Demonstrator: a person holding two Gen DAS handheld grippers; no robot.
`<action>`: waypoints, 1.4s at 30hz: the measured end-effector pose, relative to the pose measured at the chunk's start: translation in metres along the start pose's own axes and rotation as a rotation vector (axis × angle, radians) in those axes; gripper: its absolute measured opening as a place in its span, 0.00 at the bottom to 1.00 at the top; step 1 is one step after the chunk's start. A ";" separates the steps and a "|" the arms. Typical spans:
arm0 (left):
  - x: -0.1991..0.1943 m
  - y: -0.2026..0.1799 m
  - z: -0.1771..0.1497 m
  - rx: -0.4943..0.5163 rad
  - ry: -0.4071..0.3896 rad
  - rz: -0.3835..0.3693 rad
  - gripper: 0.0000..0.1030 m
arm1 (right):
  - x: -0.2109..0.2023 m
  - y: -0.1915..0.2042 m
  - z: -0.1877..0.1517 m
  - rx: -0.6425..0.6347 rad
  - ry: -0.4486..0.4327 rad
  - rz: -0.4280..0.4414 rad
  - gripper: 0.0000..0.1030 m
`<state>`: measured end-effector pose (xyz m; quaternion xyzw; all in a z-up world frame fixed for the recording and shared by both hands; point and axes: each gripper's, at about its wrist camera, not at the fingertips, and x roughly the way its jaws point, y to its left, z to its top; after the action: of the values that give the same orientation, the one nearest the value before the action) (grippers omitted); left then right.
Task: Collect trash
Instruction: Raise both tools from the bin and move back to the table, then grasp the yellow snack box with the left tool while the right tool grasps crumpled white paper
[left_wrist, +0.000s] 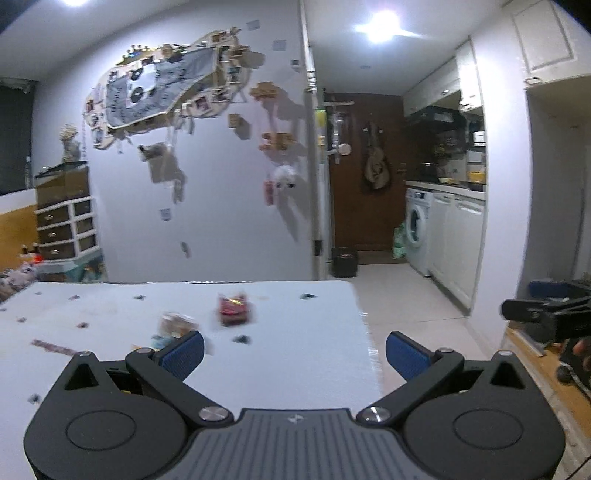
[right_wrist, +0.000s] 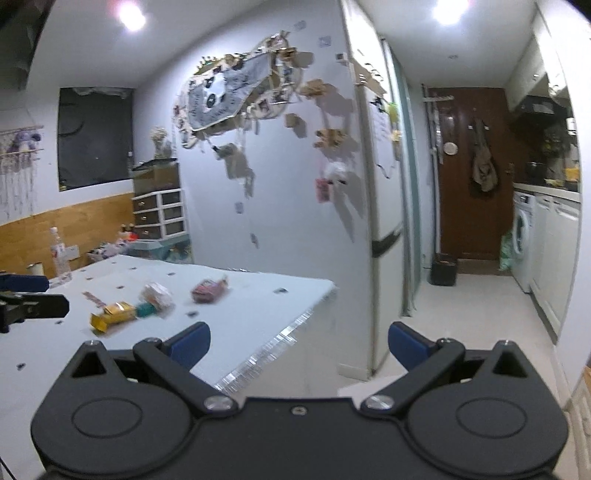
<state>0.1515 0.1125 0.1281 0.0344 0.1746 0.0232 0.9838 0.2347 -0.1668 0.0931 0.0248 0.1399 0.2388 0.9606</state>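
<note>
Trash lies on the white table (left_wrist: 288, 354): a red wrapper (left_wrist: 233, 309), a clear crumpled wrapper (left_wrist: 176, 324) and, in the right wrist view, a yellow carton (right_wrist: 112, 314) beside a teal piece (right_wrist: 144, 310), with the clear wrapper (right_wrist: 157, 293) and the red wrapper (right_wrist: 208, 290) farther back. My left gripper (left_wrist: 294, 354) is open and empty above the table's near right part. My right gripper (right_wrist: 298, 345) is open and empty, over the table's right edge. Each gripper shows at the other view's side, the right one (left_wrist: 546, 314) and the left one (right_wrist: 26, 299).
A dark bin (left_wrist: 344, 261) stands on the floor in the doorway (right_wrist: 444, 268). A washing machine (left_wrist: 419, 230) and white cabinets line the kitchen's right side. A plastic bottle (right_wrist: 59, 254) stands at the table's far left. Drawers (left_wrist: 66, 229) stand by the decorated wall.
</note>
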 end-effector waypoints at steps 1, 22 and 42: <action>0.003 0.010 0.004 0.004 0.000 0.015 1.00 | 0.005 0.005 0.004 -0.005 -0.001 0.008 1.00; 0.159 0.196 -0.015 -0.134 0.117 0.079 1.00 | 0.171 0.138 0.066 -0.085 0.064 0.140 1.00; 0.198 0.212 -0.055 -0.060 0.255 0.008 0.91 | 0.318 0.200 0.052 0.074 0.226 0.163 1.00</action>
<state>0.3114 0.3386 0.0244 0.0023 0.2975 0.0367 0.9540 0.4285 0.1596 0.0843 0.0446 0.2534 0.3119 0.9146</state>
